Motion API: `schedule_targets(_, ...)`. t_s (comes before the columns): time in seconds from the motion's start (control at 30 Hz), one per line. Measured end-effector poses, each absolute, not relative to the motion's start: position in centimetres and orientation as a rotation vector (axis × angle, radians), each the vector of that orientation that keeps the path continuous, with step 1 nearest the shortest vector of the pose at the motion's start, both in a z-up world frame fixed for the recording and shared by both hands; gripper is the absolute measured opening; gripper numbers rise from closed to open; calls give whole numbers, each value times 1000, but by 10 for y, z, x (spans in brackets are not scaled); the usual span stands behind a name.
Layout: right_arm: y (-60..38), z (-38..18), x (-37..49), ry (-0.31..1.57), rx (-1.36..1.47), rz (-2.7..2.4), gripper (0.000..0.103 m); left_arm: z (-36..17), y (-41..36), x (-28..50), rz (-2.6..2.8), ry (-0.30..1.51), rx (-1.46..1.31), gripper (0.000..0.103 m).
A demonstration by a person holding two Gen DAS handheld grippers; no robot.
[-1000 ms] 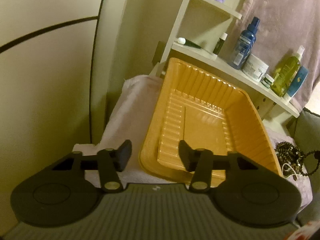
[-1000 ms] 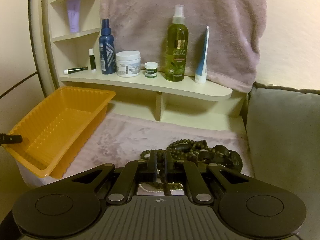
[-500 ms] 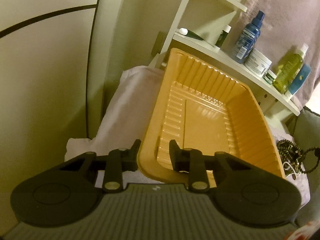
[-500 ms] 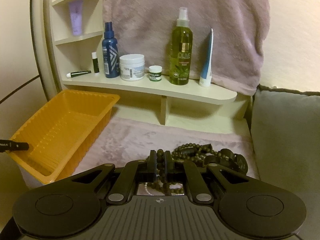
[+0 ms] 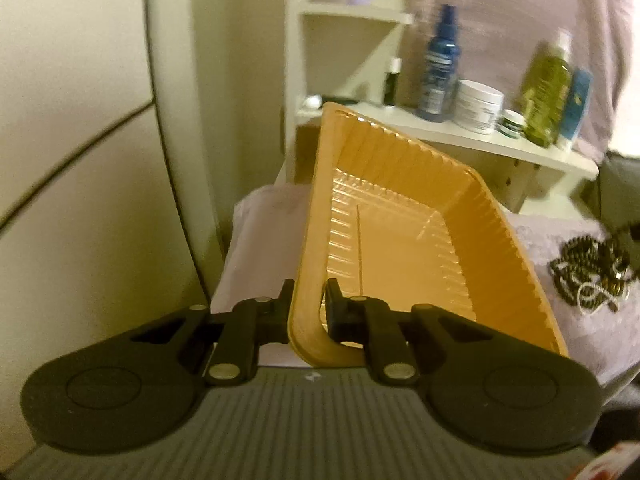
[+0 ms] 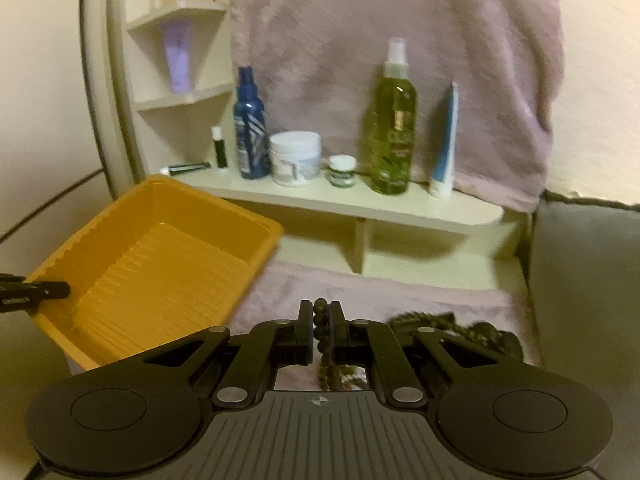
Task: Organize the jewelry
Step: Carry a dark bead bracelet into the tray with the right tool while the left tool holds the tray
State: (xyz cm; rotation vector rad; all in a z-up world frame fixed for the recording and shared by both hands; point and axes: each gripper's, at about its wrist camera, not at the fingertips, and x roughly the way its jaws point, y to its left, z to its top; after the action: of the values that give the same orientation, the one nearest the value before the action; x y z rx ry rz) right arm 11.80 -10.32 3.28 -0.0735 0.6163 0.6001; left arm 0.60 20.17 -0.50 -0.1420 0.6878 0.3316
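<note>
An empty orange plastic tray (image 5: 404,240) sits on a lilac towel (image 5: 264,232). My left gripper (image 5: 308,300) is shut on the tray's near left rim, one finger outside and one inside; the tray looks tilted. In the right wrist view the tray (image 6: 160,256) is at the left, with a left finger (image 6: 40,290) at its rim. My right gripper (image 6: 320,312) is shut on a strand of dark bead necklace (image 6: 322,344), lifted above the towel (image 6: 380,296). More dark beads (image 6: 460,328) trail to the right; the heap (image 5: 588,272) with a white strand shows in the left wrist view.
A cream shelf (image 6: 360,200) behind holds a blue spray bottle (image 6: 250,124), a white jar (image 6: 295,158), a small green-labelled pot (image 6: 342,170), an olive spray bottle (image 6: 394,120) and a blue tube (image 6: 444,144). A grey cushion (image 6: 588,280) is at the right. A wall is at the left.
My left gripper closed from open onto the tray's near rim. My right gripper rose with the bead strand, and the bead heap dropped lower in its view.
</note>
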Motion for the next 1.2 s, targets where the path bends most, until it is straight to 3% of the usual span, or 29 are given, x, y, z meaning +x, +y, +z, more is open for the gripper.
schedule_targets(0.47, -39, 29, 123, 604, 23, 897, 7, 17, 160, 15, 360, 698, 42, 12)
schedule_targets(1.03, -2, -14, 130, 800, 77, 1000, 9, 20, 158, 19, 368, 717, 51, 12)
schedule_targets(1.07, -3, -14, 131, 803, 86, 997, 13, 20, 158, 19, 368, 718, 49, 12)
schedule_targets(1.13, -5, -12, 131, 794, 97, 991, 36, 20, 157, 19, 371, 720, 49, 12)
schedule_targets(1.17, -7, -11, 130, 787, 103, 983, 56, 20, 157, 19, 372, 721, 50, 12)
schedule_targets(1.2, -11, -9, 130, 776, 114, 977, 61, 20, 157, 19, 374, 721, 50, 12)
